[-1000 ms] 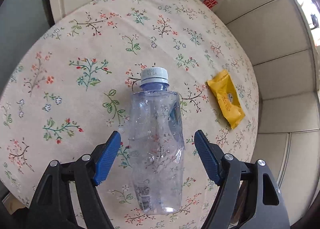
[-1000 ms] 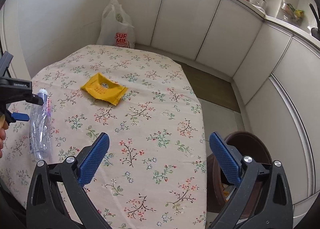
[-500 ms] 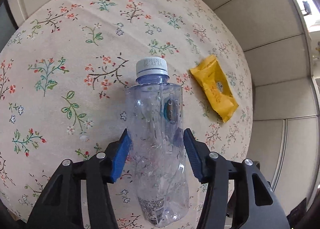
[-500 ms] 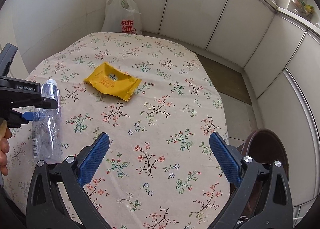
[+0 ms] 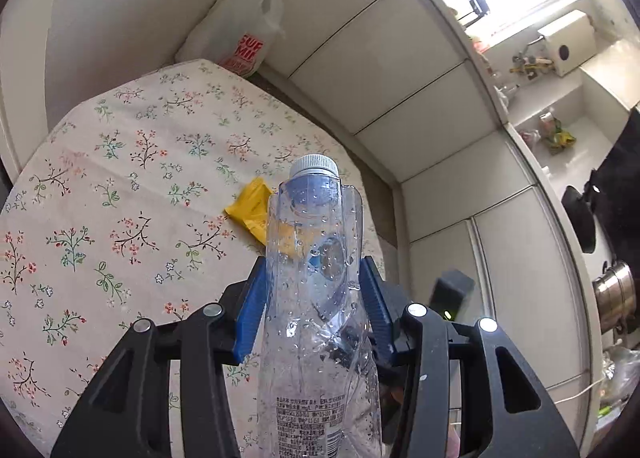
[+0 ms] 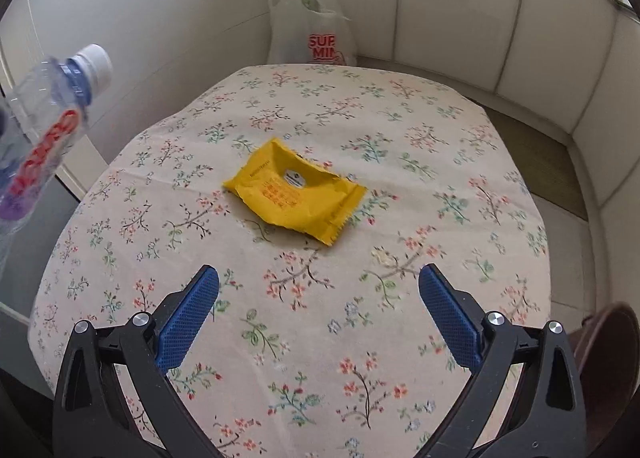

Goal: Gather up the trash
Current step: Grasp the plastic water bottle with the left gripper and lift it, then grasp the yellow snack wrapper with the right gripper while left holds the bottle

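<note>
My left gripper (image 5: 314, 294) is shut on a clear empty plastic bottle (image 5: 316, 298) with a white cap, held above the floral table (image 5: 100, 186), cap pointing away. The bottle also shows at the left edge of the right wrist view (image 6: 44, 118), in the air. A yellow snack wrapper (image 6: 294, 192) lies flat near the table's middle; in the left wrist view (image 5: 250, 208) it lies partly behind the bottle. My right gripper (image 6: 318, 300) is open and empty, above the table a little short of the wrapper.
A white plastic bag (image 6: 310, 30) with red print stands on the floor beyond the table's far edge, against white cabinets (image 5: 400, 70). A dark brown round bin (image 6: 604, 354) sits low at the right. A counter with kitchen items (image 5: 560, 130) runs along the right.
My left gripper closed on the bottle and lifted it off the table, tilting upward. My right gripper moved forward towards the yellow wrapper, staying open.
</note>
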A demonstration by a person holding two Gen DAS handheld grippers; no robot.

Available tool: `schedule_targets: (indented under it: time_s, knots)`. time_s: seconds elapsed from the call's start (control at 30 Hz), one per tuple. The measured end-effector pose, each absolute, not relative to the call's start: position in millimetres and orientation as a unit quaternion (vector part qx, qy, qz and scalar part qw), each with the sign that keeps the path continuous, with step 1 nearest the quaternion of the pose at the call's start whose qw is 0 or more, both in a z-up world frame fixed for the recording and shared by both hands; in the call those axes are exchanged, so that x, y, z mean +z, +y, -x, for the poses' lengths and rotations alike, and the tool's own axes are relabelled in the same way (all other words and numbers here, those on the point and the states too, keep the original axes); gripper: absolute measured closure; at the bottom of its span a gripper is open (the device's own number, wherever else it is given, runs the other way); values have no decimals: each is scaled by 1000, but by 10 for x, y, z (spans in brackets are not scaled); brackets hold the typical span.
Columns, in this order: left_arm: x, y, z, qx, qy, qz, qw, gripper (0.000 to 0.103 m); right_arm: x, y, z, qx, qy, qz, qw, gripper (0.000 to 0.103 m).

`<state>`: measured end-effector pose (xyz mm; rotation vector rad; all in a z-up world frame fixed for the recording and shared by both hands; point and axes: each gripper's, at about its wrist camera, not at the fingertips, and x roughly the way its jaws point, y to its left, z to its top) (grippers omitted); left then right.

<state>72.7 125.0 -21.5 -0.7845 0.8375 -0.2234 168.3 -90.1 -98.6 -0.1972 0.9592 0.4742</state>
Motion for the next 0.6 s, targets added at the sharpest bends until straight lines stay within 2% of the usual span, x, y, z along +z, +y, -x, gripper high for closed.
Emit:
schedule_targets:
  time_s: [0.23, 0.43, 0.6]
  knots:
    - [88, 1431, -455, -120, 369, 339, 857, 57, -965, -355, -2211, 249, 459, 118, 845, 7]
    - [60, 1632, -417, -120, 371, 351, 851, 57, -1161, 46, -2462, 266, 473, 132, 829, 7]
    - [54, 1677, -401, -123, 372, 361, 846, 57, -1400, 324, -2533, 269, 496, 185, 805, 7]
